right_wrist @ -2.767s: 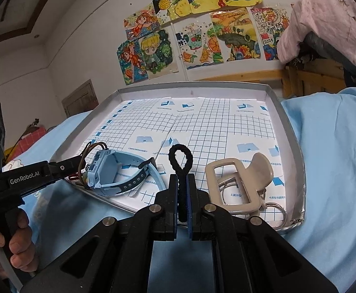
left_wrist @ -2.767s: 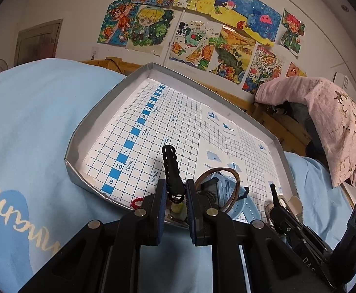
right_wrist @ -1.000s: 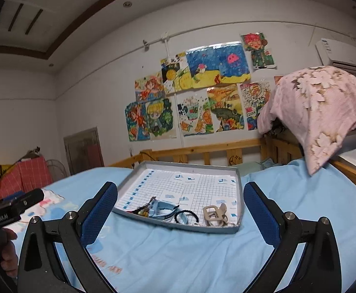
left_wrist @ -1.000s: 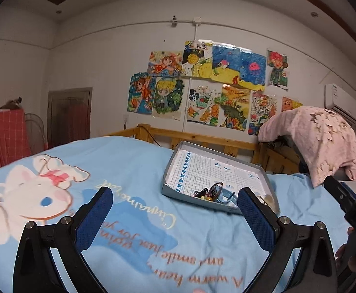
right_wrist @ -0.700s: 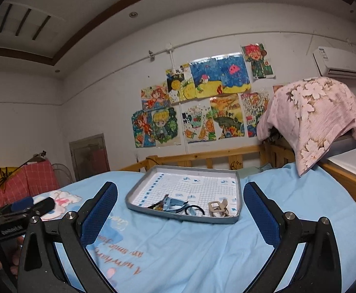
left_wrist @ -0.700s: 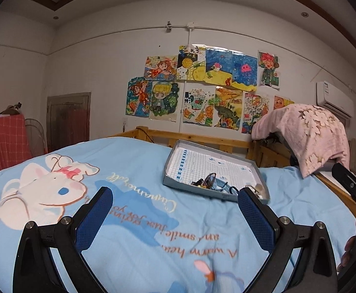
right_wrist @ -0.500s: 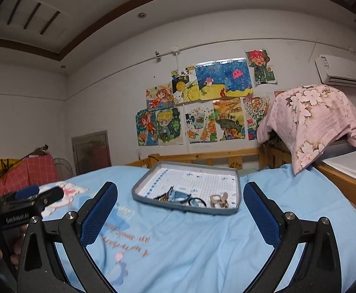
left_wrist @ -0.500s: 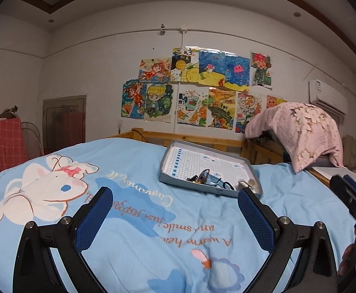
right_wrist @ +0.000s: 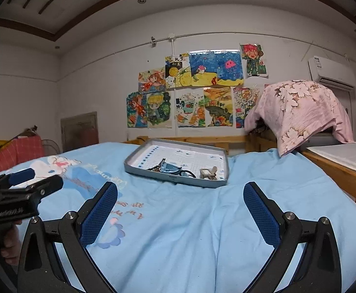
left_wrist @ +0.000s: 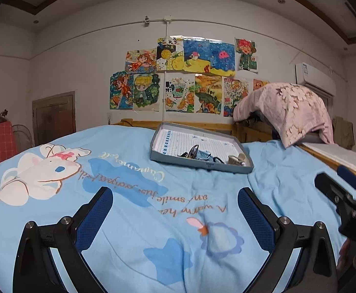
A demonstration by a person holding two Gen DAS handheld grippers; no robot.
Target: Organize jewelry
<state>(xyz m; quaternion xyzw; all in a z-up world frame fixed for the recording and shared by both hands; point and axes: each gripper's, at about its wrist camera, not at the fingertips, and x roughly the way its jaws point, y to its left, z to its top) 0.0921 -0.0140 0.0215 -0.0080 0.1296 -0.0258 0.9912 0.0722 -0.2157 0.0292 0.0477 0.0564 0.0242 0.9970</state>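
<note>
**Both grippers released, well back from the jewelry tray**

Nearest, in the left wrist view: left gripper spread wide, blue-padded fingers far apart, nothing between them; beneath and between the jaws only the light blue bedsheet, printed with a white rabbit off to the left of the jaws and cursive lettering ahead of them; at the right edge, beyond the right jaw, the other gripper's black body, gripped by a hand barely visible at the bottom corner.

In the right wrist view: right gripper likewise released, fingers wide apart and empty; to the left of the left jaw, the left gripper's black handle in a hand; wrinkled sheet straight ahead between the jaws.

Farther ahead, well apart from both sets of jaws and roughly on their centre line: grey tray lying on the sheet, lined with a blue-and-white grid; along its near edge, a cluster of jewelry: blue watch toward the left, a black loop just beside it, a beige clip-like piece toward the right; finer pieces by the watch too small to tell.

Farthest: wooden bed rail behind the tray; pink flowered cloth draped ahead and right of the jaws; children's drawings on the white wall; air conditioner high at right.
</note>
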